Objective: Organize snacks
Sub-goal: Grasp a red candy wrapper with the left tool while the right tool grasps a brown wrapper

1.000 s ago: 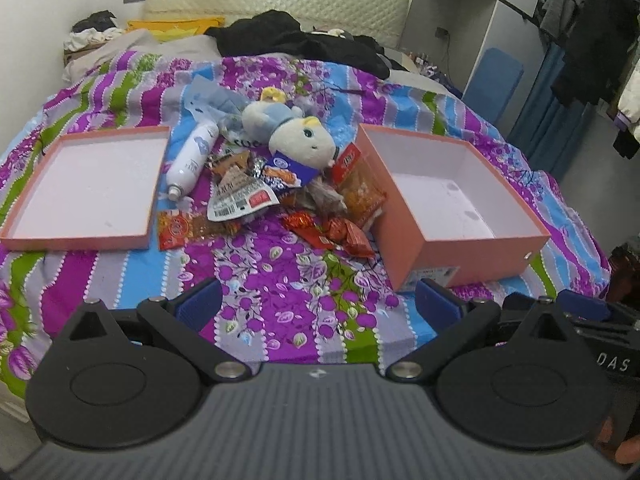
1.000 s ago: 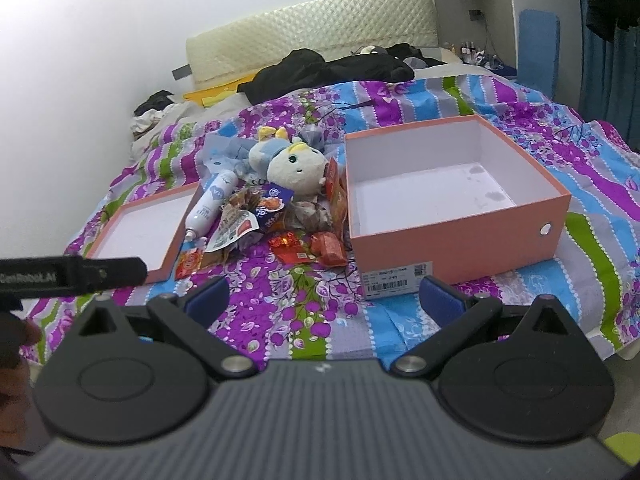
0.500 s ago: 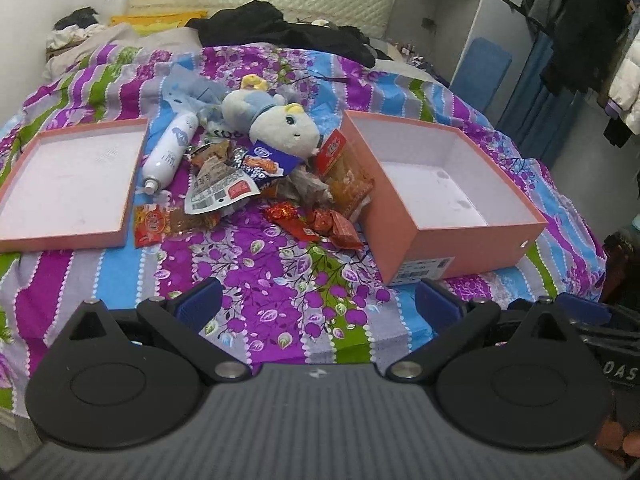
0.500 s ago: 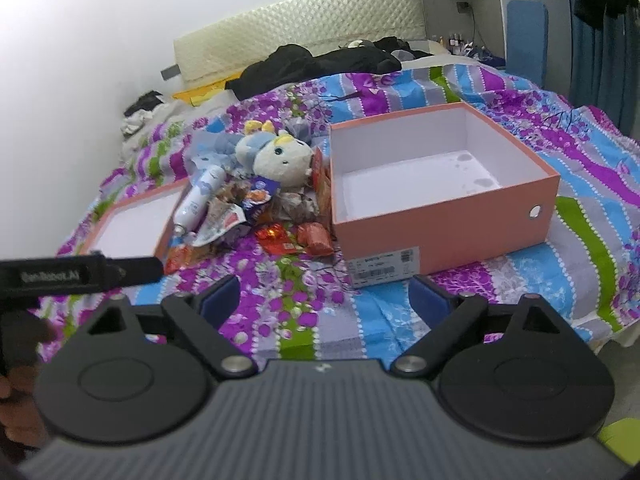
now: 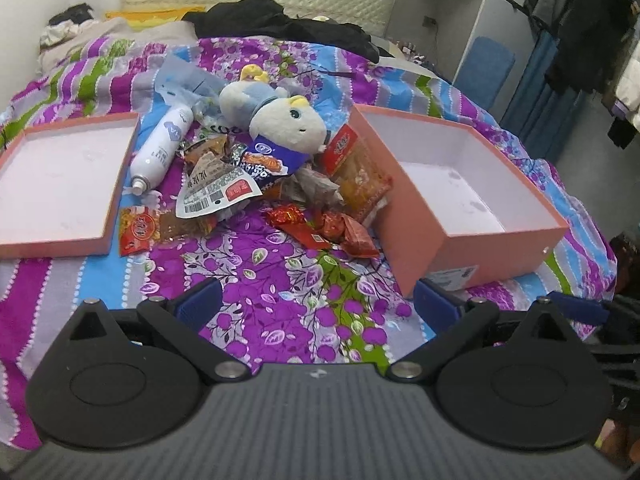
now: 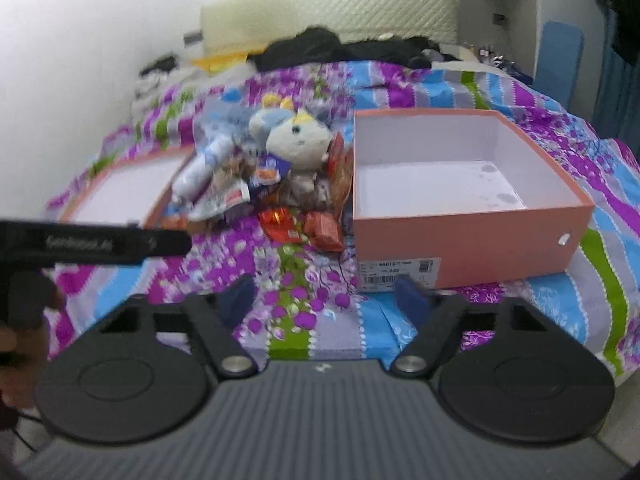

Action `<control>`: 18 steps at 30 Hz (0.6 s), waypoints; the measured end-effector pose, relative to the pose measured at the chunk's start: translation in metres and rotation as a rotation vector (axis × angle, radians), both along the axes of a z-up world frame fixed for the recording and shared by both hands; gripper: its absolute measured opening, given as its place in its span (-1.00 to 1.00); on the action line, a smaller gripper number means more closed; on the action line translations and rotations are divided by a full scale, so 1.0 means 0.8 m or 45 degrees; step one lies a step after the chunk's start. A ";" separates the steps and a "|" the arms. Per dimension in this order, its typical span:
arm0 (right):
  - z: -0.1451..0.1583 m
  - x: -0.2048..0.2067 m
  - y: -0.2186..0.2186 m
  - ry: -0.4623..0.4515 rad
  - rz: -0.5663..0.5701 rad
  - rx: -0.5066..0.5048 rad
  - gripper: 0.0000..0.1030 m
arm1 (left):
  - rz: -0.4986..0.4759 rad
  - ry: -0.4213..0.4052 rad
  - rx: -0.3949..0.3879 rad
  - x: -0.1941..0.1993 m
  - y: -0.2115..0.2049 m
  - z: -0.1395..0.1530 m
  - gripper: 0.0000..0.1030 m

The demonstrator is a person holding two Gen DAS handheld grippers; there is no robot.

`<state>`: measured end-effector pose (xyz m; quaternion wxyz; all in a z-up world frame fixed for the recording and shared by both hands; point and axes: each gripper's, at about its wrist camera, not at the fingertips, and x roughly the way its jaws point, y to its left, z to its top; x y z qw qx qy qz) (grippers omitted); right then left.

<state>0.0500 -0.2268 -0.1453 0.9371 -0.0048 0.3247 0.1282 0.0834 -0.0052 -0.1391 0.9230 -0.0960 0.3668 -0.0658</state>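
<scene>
A heap of snack packets lies on the bed between a pink box lid on the left and an open, empty pink box on the right. The heap holds a white-labelled packet, an orange packet leaning on the box and red wrappers. My left gripper is open and empty, short of the heap. My right gripper is open and empty in front of the box, with the snacks to its left.
A plush toy and a white spray bottle lie in the heap. Black clothes sit at the bed's head. A wardrobe and hanging clothes stand at the right. The left gripper's body crosses the right wrist view.
Both grippers have moved forward toward the bed, so the snacks and the box look larger. The right wrist view is now blurred from motion. Both grippers stay open.
</scene>
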 end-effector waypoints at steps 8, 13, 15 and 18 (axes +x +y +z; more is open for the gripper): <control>-0.028 0.043 0.043 -0.042 0.108 -0.176 0.04 | 0.049 0.028 -0.098 0.057 0.029 -0.047 0.97; -0.053 0.074 0.075 -0.081 0.161 -0.297 0.03 | 0.037 0.004 -0.147 0.103 0.050 -0.074 0.91; -0.065 0.089 0.088 -0.095 0.181 -0.347 0.01 | 0.023 0.009 -0.156 0.124 0.054 -0.086 0.83; -0.080 0.112 0.104 -0.113 0.192 -0.407 -0.05 | 0.000 0.013 -0.165 0.153 0.056 -0.102 0.77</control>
